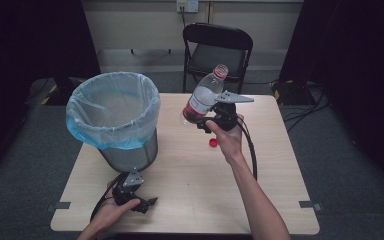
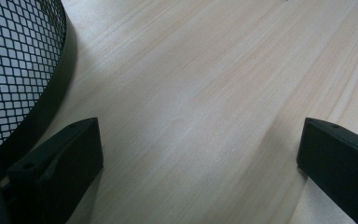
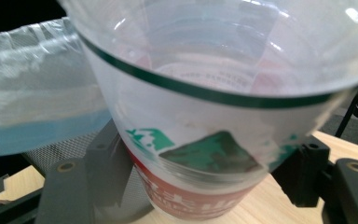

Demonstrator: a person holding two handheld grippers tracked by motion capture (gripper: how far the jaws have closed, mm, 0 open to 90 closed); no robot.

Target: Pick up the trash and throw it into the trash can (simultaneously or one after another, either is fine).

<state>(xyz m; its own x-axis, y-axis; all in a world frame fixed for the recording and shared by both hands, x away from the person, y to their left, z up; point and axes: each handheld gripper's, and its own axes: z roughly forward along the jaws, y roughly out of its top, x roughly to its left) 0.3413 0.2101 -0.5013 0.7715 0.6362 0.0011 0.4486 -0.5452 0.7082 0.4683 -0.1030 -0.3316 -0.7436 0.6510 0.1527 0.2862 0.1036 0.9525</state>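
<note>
A clear plastic bottle [image 1: 203, 96] with a red and white label hangs tilted above the table, its red-ringed neck pointing up and away. My right gripper [image 1: 200, 120] is shut on its lower body; in the right gripper view the bottle [image 3: 214, 107] sits between both jaws. A red cap [image 1: 213, 142] lies on the table just below that hand. My left gripper [image 1: 147, 204] rests near the table's front left, open; in the left gripper view only bare wood lies between the jaws of this gripper [image 2: 200, 154].
A black mesh bin [image 1: 130, 155] lined with a pale blue bag stands at the table's left; its wall [image 2: 14, 60] is close beside the left jaw. A black chair [image 1: 217, 50] stands behind the wooden table [image 1: 190, 190].
</note>
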